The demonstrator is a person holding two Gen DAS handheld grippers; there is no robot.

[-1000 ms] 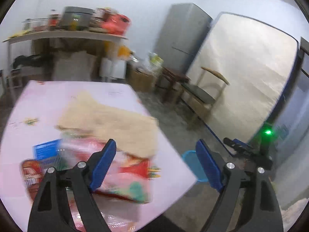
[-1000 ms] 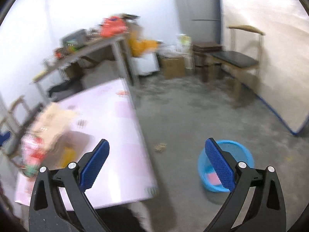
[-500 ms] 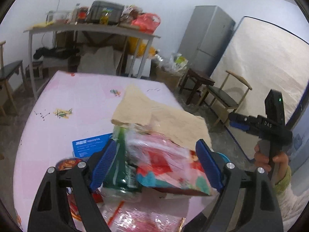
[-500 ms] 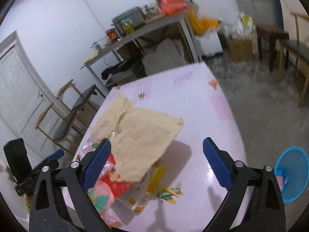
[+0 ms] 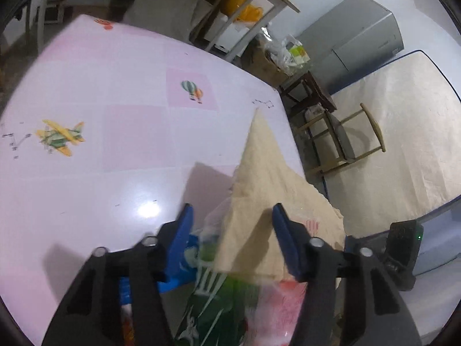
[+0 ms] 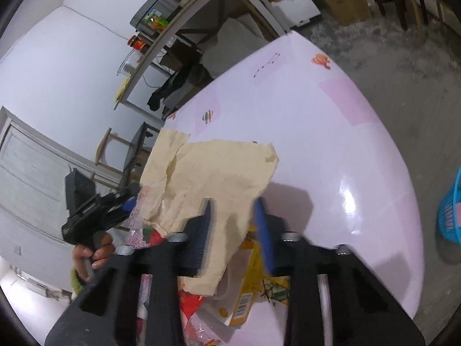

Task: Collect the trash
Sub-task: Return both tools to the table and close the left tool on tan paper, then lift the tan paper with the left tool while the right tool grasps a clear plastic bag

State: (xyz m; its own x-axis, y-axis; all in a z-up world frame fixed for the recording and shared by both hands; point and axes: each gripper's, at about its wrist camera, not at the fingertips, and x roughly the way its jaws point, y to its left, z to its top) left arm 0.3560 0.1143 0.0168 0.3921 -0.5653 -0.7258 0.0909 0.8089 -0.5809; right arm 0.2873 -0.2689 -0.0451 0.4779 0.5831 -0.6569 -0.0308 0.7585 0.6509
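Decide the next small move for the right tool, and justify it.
Probably lift the brown paper and swing it toward the blue basket. The right tool, whose jaws have just been closing, has paper between them, and the basket stands on the floor beside the table.

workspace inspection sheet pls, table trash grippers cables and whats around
surface: pink table with cartoon prints, glossy.
job's things: torn brown paper lying over snack wrappers and a yellow box; blue basket on the floor.
clutter: blue card under the pile.
grippers: right gripper has just been closing, brown paper between its pads; left gripper has just been closing around the paper and wrappers, contact unclear.
cables: nothing seen.
surroundings: fridge, wooden chair, loaded shelf.
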